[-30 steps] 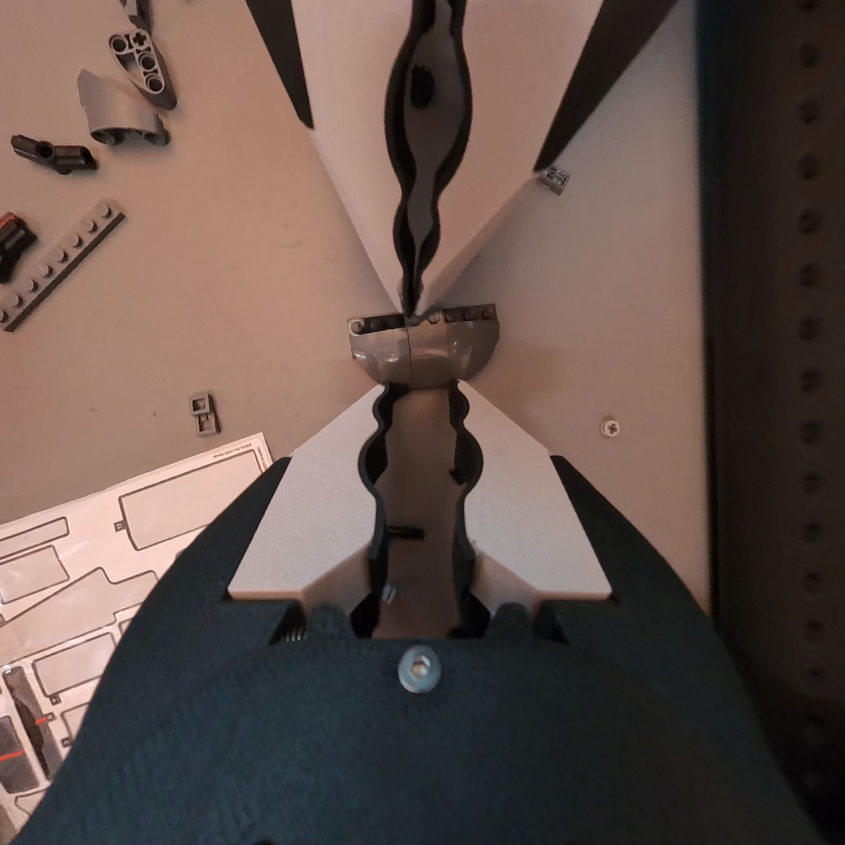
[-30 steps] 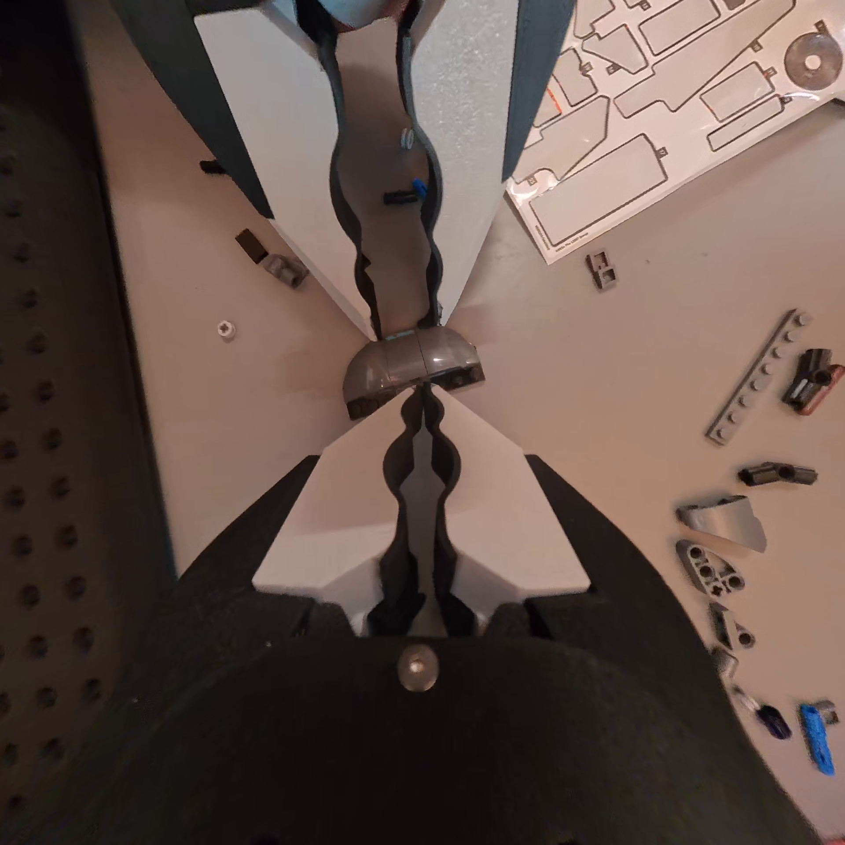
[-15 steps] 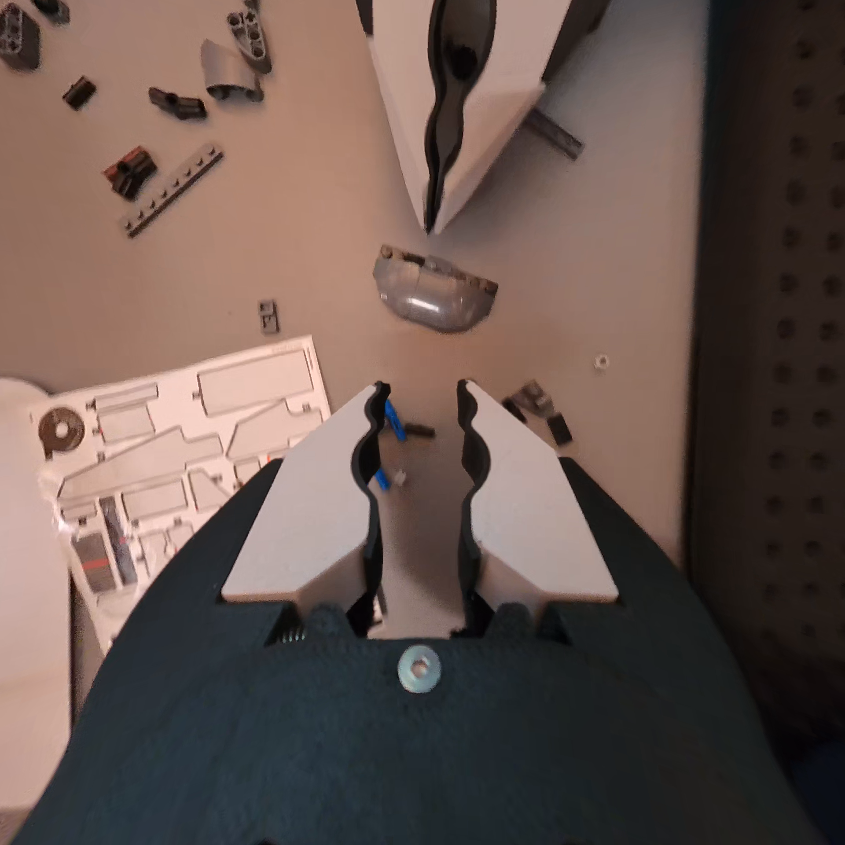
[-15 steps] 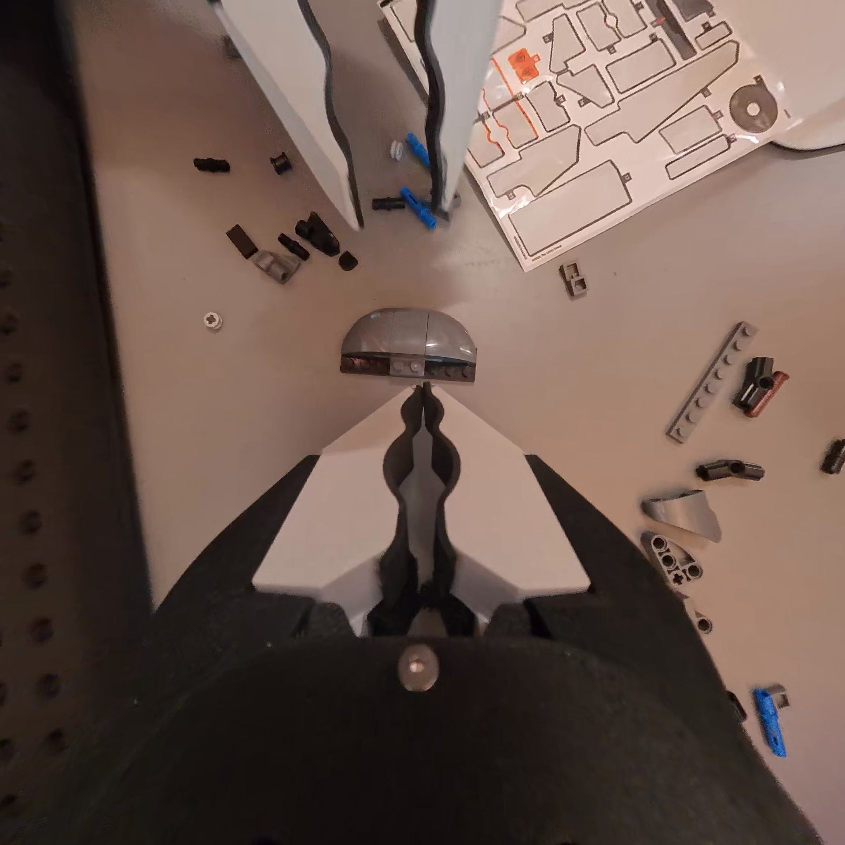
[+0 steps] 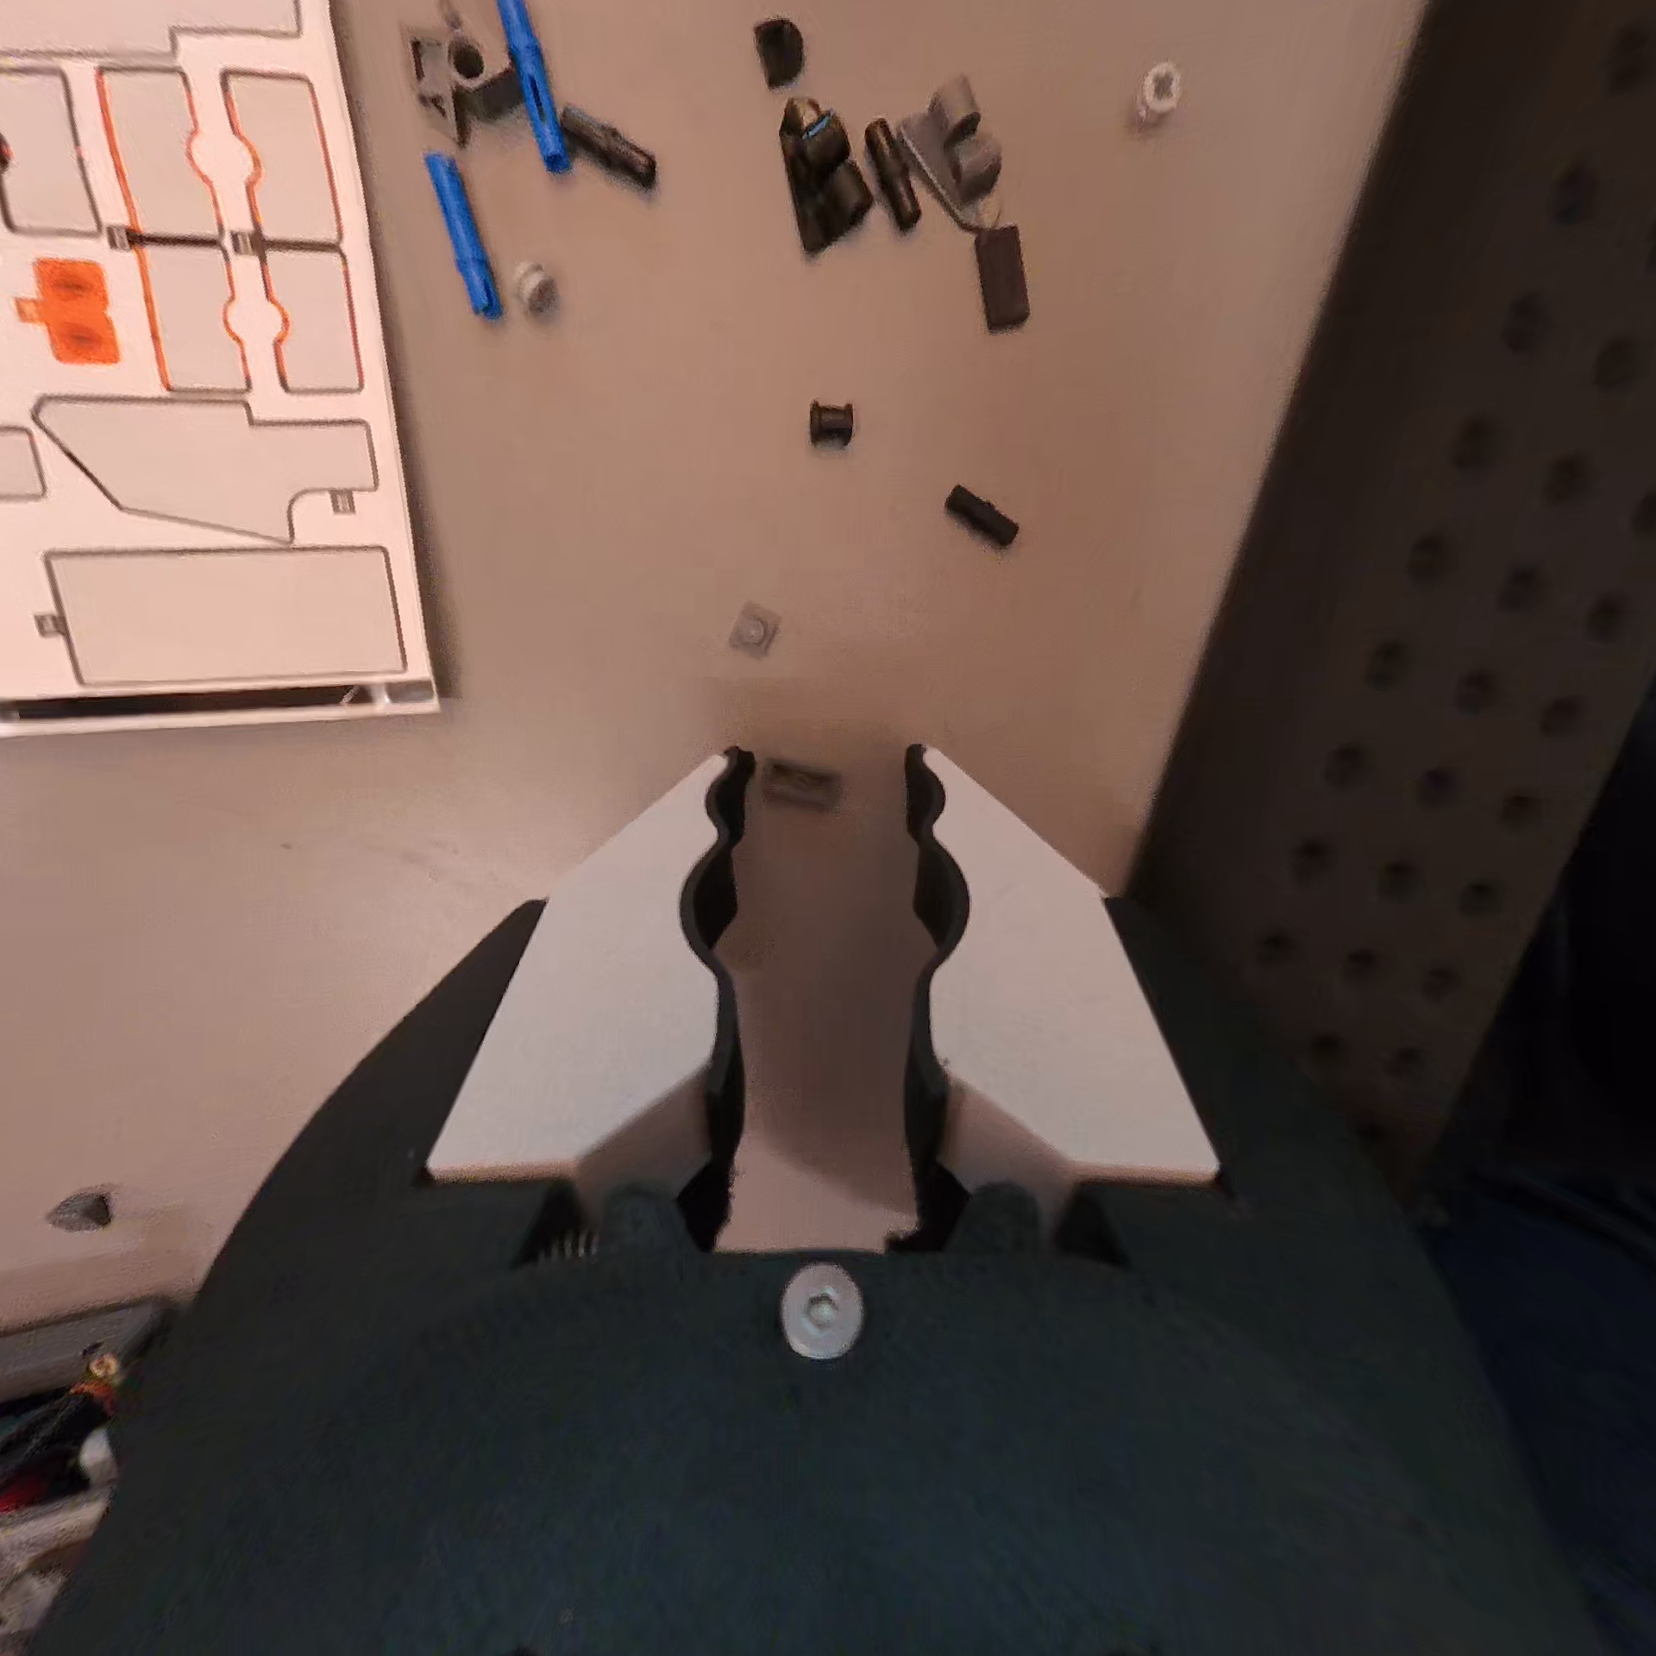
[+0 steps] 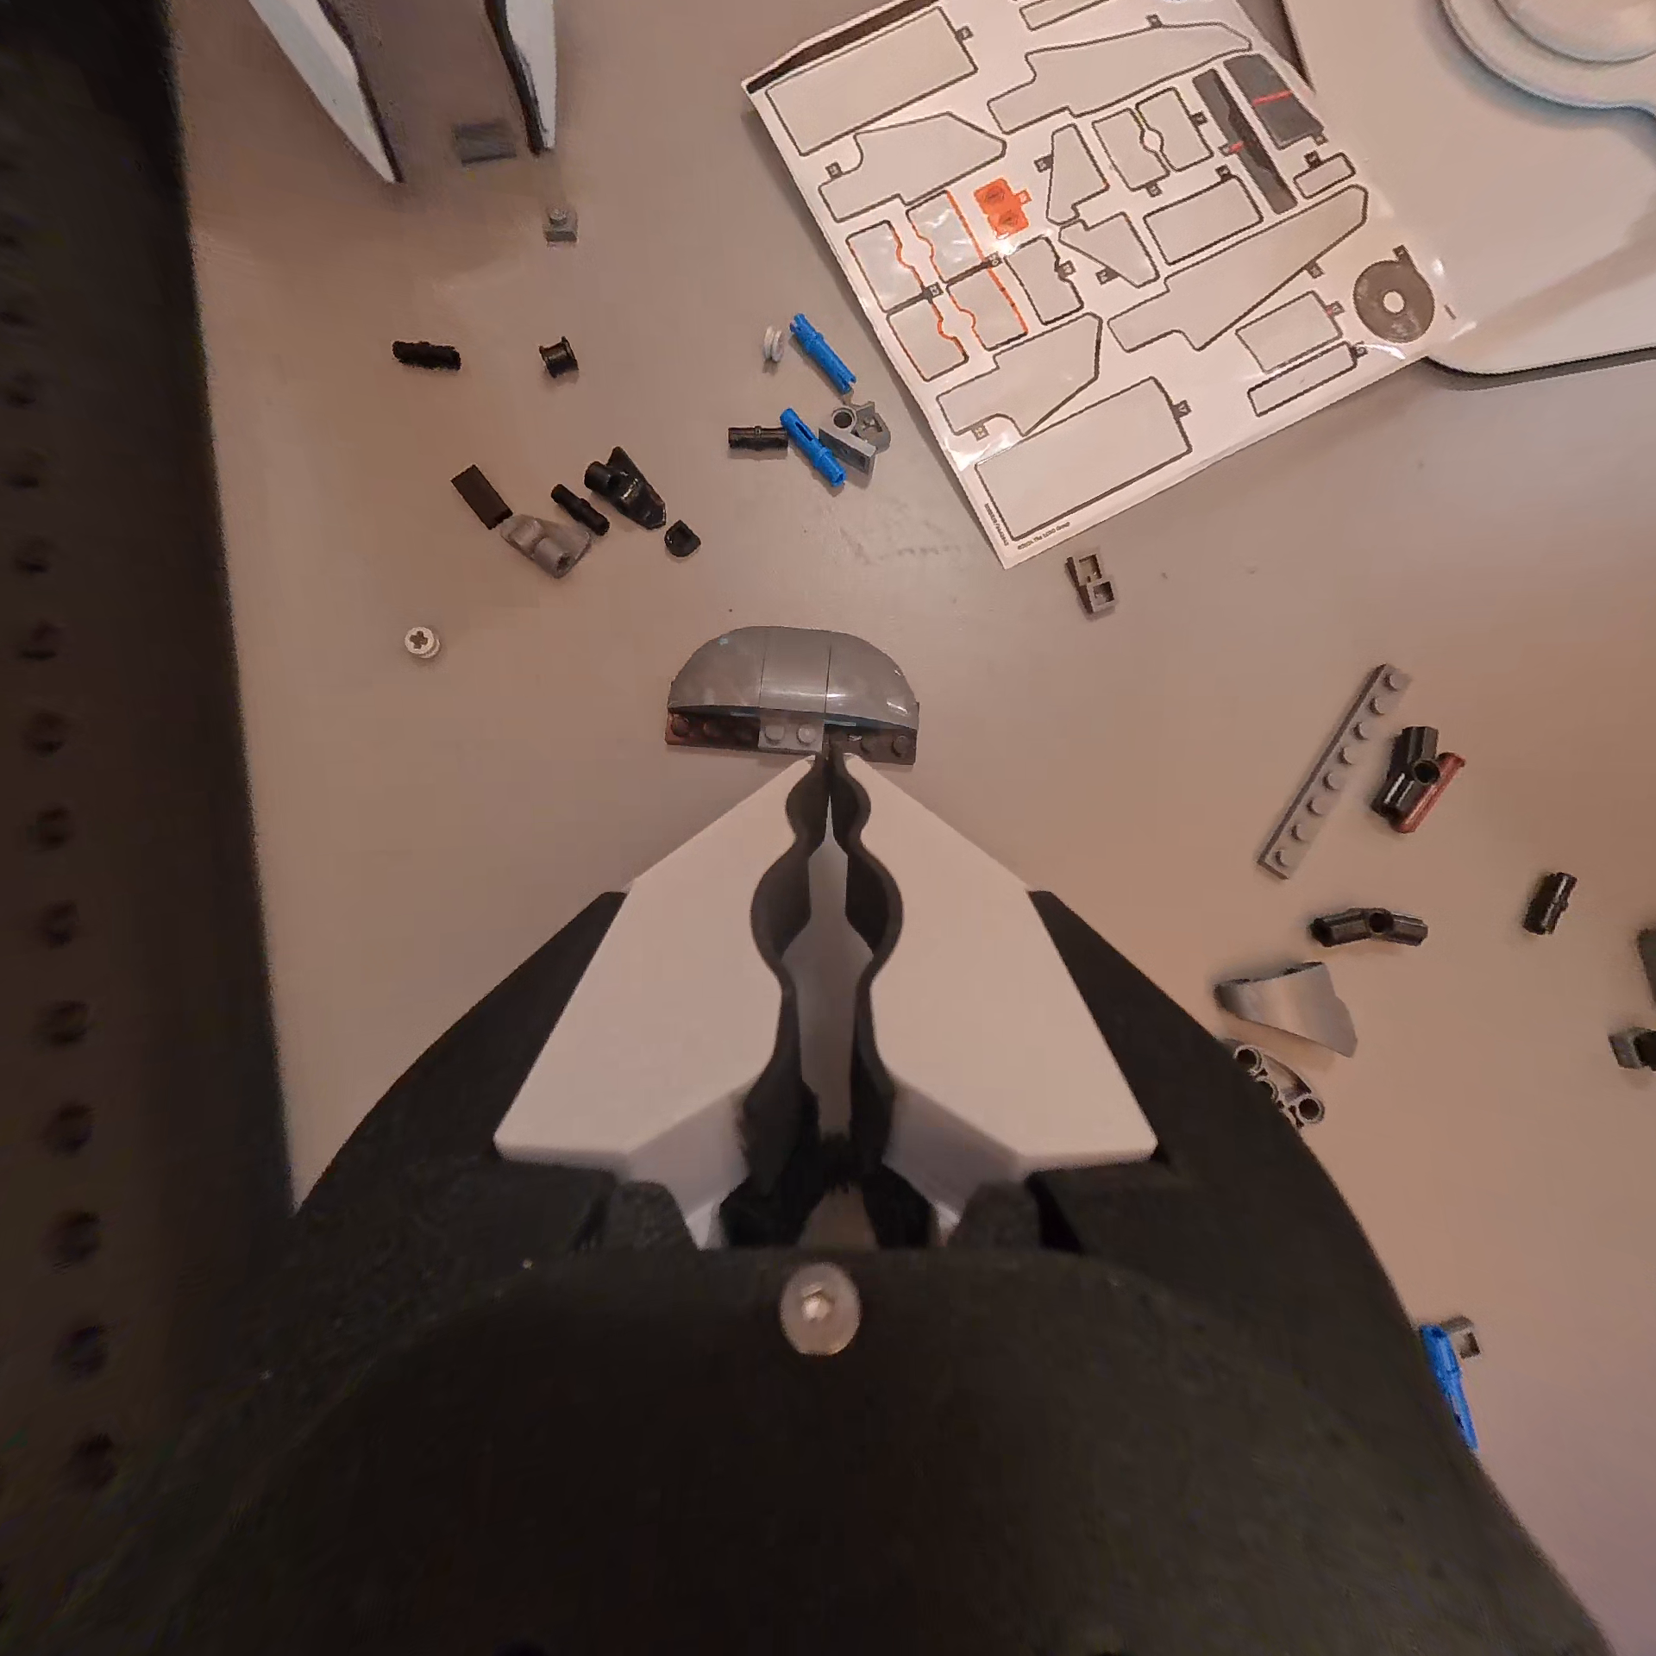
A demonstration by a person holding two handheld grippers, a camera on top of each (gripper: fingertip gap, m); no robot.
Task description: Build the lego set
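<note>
Right wrist view, nearest first: the right gripper (image 6: 823, 762) has its fingertips pressed together, nipping the near edge of the curved grey sub-assembly (image 6: 793, 694), or at least touching it; which of the two cannot be told. This piece, several rounded shells joined on a dark studded plate, is the only built portion visible, so the set looks to be at an early stage. Around it the table (image 6: 358, 806) carries many loose parts: a long grey plate (image 6: 1335, 771) and a black-and-red connector (image 6: 1416, 778) to the right, a cluster of small black pieces (image 6: 618, 493) and two blue pins (image 6: 820, 399) beyond. Farther off lies the sticker sheet (image 6: 1102, 251), which looks largely unpeeled. At the top left edge the left gripper (image 6: 452, 134) stands spread over a small grey brick (image 6: 484, 143).

Left wrist view, nearest first: the same left gripper (image 5: 820, 762) is seen spread and empty, with that small grey brick (image 5: 797, 781) between its tips, probably the next part to be picked. This view alone shows a perforated dark panel (image 5: 1434, 627) close at the right. It does not show the sub-assembly or the right gripper; the right wrist view alone gives those.
</note>
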